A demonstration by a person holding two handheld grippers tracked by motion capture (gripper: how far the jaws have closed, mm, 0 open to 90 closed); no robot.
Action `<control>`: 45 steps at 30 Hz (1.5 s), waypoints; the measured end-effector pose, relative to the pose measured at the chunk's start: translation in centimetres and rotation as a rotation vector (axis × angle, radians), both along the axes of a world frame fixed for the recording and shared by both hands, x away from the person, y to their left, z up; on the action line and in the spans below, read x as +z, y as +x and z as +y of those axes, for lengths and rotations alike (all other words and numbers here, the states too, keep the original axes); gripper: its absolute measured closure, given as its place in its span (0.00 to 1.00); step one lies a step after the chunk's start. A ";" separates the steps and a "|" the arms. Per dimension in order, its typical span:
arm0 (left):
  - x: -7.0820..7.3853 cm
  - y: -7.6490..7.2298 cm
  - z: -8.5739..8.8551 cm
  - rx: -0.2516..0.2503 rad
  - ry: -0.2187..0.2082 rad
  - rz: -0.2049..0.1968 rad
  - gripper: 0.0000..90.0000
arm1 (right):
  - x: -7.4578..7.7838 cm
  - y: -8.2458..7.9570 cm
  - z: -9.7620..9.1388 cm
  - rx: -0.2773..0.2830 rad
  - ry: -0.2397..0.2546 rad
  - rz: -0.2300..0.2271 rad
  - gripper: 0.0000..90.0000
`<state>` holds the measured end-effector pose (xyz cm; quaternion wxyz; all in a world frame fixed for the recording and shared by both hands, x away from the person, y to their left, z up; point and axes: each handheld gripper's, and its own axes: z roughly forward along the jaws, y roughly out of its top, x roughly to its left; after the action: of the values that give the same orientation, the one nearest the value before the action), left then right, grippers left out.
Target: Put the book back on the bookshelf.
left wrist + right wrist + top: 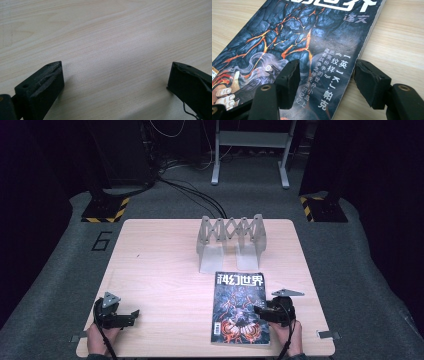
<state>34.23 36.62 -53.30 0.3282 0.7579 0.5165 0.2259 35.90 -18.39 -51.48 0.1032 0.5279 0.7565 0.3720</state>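
A magazine (240, 307) with a dark, lava-cracked cover and white Chinese title lies flat on the wooden table (160, 270), near the front right. My right gripper (257, 312) sits at the magazine's right edge, pointing left. In the right gripper view the magazine (294, 32) runs under the right gripper (325, 67): one jaw stands over the cover, the other just off the edge above bare wood, with a gap between them and no pad pressing. My left gripper (134, 316) rests at the front left, and in its own view the left gripper (115, 66) is wide open over bare table.
A grey metal accordion-style rack (231, 240) stands upright at the back centre of the table, just beyond the magazine. Black stands with yellow-striped bases (105, 210) and cables lie on the floor behind the table.
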 end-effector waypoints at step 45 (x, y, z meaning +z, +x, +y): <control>1.9 2.0 -8.8 -0.137 -0.019 0.022 0.00 | 0.6 2.3 4.5 0.220 -0.089 0.045 0.31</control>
<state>36.25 27.82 -51.43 0.3444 0.7907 0.4692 0.1899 38.17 -13.94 -50.91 0.0681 0.4447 0.8279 0.3350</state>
